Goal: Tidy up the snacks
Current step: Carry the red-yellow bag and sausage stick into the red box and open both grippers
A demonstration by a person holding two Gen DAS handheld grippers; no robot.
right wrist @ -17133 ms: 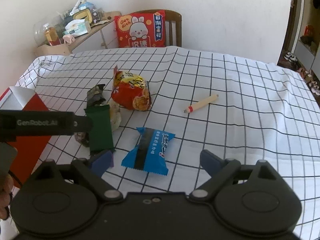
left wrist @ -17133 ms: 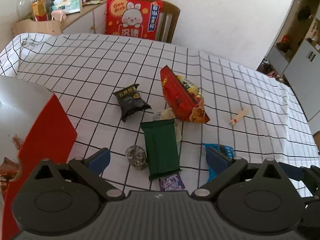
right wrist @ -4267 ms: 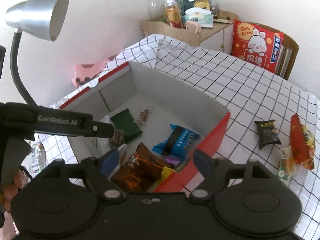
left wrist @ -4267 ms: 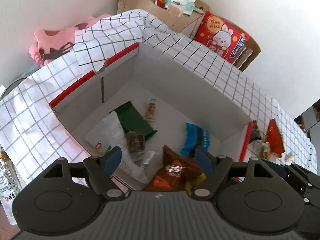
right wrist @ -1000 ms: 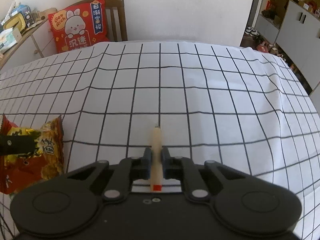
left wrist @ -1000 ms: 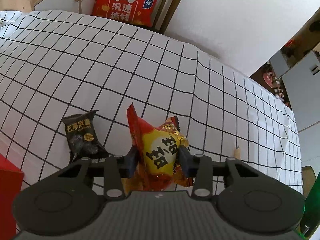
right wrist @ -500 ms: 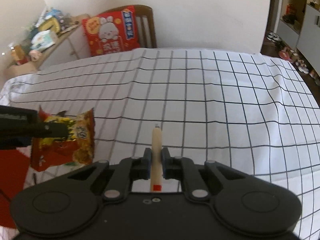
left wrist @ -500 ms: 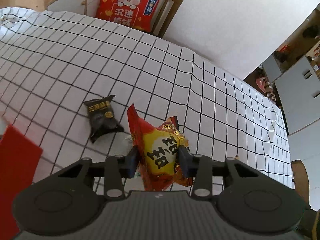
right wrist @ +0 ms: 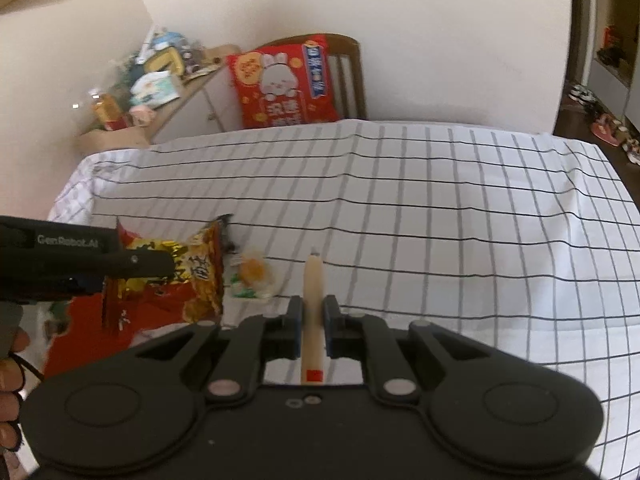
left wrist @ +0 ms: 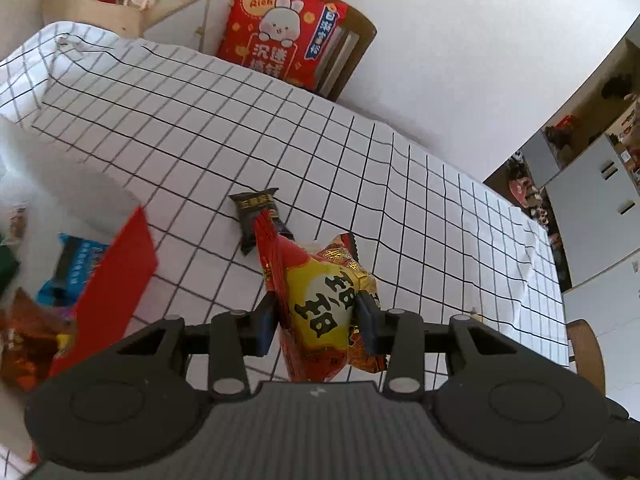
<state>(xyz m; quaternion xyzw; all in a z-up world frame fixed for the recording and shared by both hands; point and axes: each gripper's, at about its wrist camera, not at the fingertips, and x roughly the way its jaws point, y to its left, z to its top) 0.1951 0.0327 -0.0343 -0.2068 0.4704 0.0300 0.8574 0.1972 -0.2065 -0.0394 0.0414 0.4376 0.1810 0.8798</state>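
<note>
L tool (left wrist: pixel 316 316) clamped on the puffy red-and-yellow foil snack bag (left wrist: pixel 324 304), bag off the table, hanging betw. the pads. R tool (right wrist: pixel 312 326) clamped on the slim beige stick snack w/ red end label (right wrist: pixel 313 312), stick pointing fwd along the fingers.

Step in hand (judged): carry both to the red-sided open cardboard box (left wrist: pixel 116 276) at L, drop in.
- Bag is bulky, foil slippery: keep squeeze steady, travel level, clear the red wall before lowering. Release low over a free patch beside the blue wrapper (left wrist: pixel 68 264); don't crush the orange pack (left wrist: pixel 24 340).
- Stick is thin, may pivot in the pads; keep it horizontal, open only once over the box.
- One tool at a time over the box so they don't collide.

Left on the white black-grid tablecloth (left wrist: pixel 400 208): small black sachet (left wrist: pixel 258 216), clear-wrapped yellow sweet (right wrist: pixel 250 276).

Vs 0.5 s ago: L view now shows the box interior at L edge, black sachet farther up frame → L tool has moved toward the box. R view swung L, blurred; grips unchanged.
</note>
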